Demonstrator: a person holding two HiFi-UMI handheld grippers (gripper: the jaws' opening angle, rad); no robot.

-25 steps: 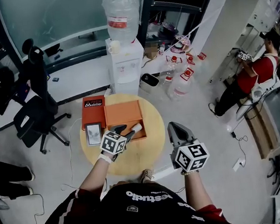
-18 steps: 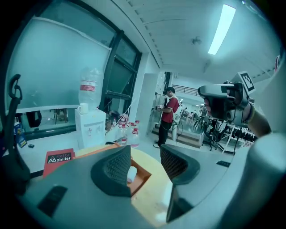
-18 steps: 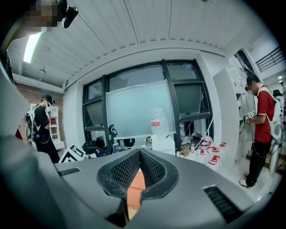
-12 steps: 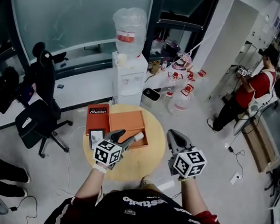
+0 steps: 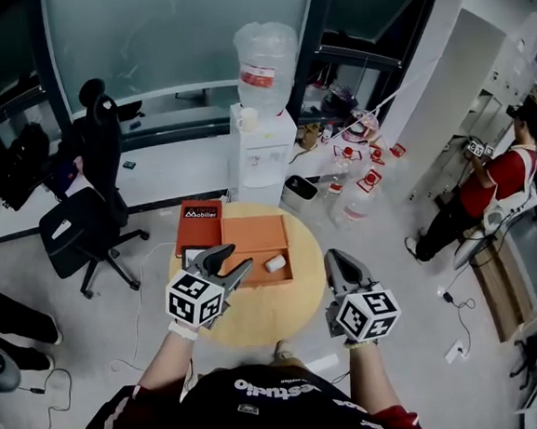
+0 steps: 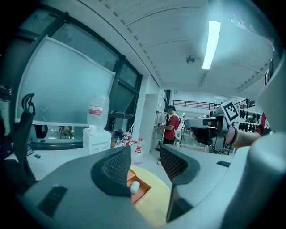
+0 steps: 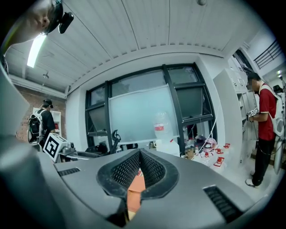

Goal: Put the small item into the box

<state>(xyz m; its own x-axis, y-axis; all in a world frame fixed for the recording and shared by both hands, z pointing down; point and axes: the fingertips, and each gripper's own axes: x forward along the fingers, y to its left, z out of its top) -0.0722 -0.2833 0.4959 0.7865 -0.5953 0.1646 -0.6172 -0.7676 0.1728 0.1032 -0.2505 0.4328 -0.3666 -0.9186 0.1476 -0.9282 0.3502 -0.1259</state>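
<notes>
Having released the small item [image 5: 275, 263] into the box [image 5: 251, 231], the left gripper [image 5: 231, 261] pulls back with jaws wide, the right gripper [image 5: 343, 260] keeps its jaws together, and the task looks finished.

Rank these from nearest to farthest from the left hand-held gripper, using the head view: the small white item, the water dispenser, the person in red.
1. small white item, lying in the orange box, just right of the left hand-held gripper.
2. water dispenser, standing behind the box.
3. person in red, at the far right of the room.
</notes>
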